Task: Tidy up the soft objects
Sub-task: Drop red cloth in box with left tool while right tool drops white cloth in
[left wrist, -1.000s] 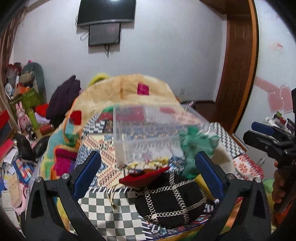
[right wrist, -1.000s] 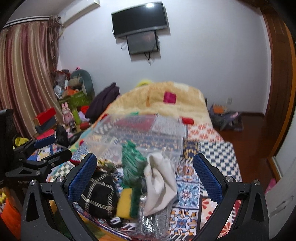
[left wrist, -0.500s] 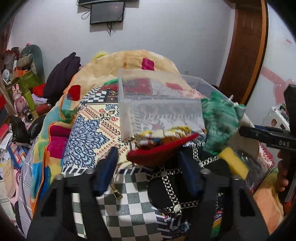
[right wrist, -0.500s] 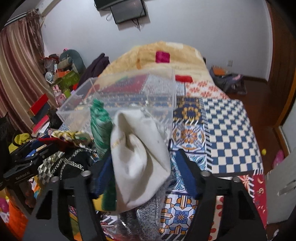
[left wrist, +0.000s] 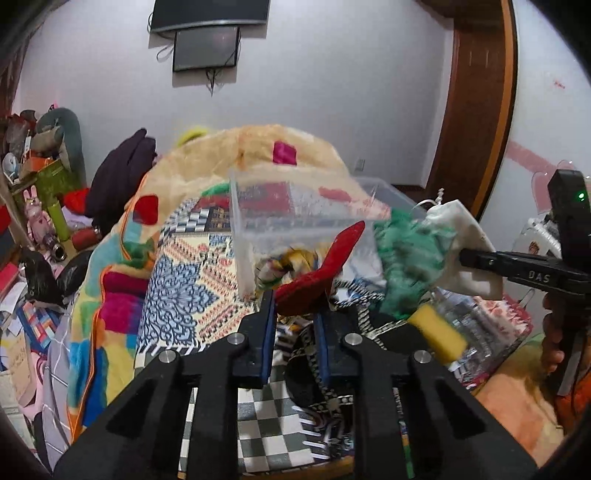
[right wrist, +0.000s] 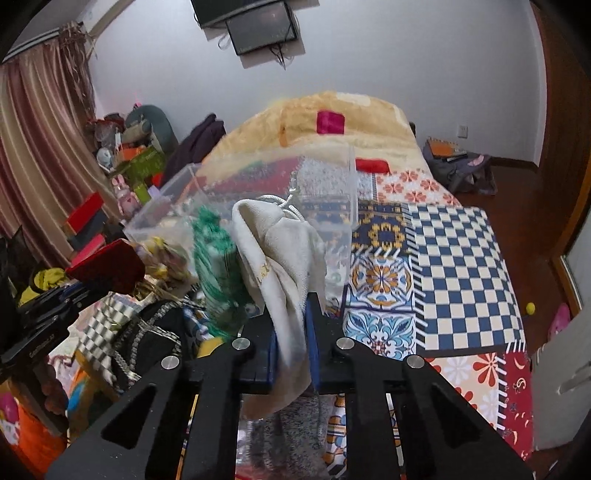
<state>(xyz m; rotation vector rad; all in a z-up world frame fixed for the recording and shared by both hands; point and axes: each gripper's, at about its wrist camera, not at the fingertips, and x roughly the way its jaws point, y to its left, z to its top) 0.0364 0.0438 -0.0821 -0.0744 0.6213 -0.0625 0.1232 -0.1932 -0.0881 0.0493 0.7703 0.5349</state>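
My left gripper [left wrist: 294,314] is shut on a flat red soft piece [left wrist: 325,271] and holds it raised near the clear plastic bin [left wrist: 295,214] on the bed. My right gripper [right wrist: 291,325] is shut on a cream drawstring pouch [right wrist: 280,254], lifted above the pile; the pouch also shows in the left wrist view [left wrist: 465,243]. A green knitted cloth [right wrist: 218,266], a black bag with chain trim [left wrist: 332,373], a yellow sponge [left wrist: 439,332] and a floral yellow cloth [left wrist: 284,266] lie in the pile in front of the bin.
The bed carries a patchwork cover [right wrist: 454,266] and a tan blanket [right wrist: 332,114] behind the bin. Clutter of toys and boxes [left wrist: 40,206] stands on the left. A wooden door [left wrist: 476,110] is at right. A wall TV [left wrist: 207,18] hangs ahead.
Both grippers went from wide open to shut. The left took hold of the red piece and lifted it; the right took hold of the cream pouch and raised it.
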